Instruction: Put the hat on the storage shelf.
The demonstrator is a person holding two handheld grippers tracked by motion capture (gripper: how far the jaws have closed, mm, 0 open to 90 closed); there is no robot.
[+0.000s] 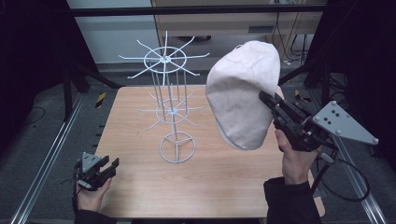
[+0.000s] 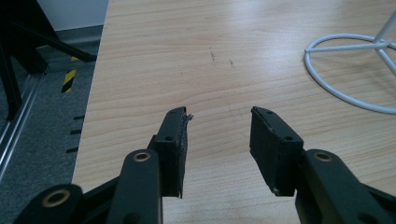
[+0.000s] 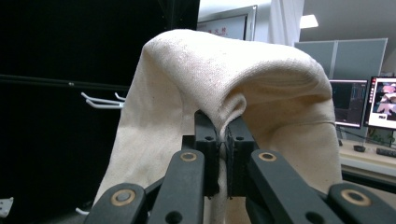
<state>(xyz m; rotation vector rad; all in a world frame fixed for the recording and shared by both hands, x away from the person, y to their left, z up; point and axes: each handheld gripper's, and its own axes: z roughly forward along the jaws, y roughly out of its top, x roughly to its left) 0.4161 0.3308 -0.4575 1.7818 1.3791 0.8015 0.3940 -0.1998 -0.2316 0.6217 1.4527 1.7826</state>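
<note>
One cream hat [image 1: 243,93] pinched in right claw [image 1: 268,100]; one white rack [image 1: 170,112].

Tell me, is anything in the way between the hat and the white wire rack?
Nothing visible is. The right gripper holds the hat up in the air to the right of the rack, with only open space between them. The left gripper sits low near the table's front left corner.

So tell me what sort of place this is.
Probably a lab or office recording station: a light wooden table on metal floor rails, black curtains around it, and lit computer monitors behind.
</note>
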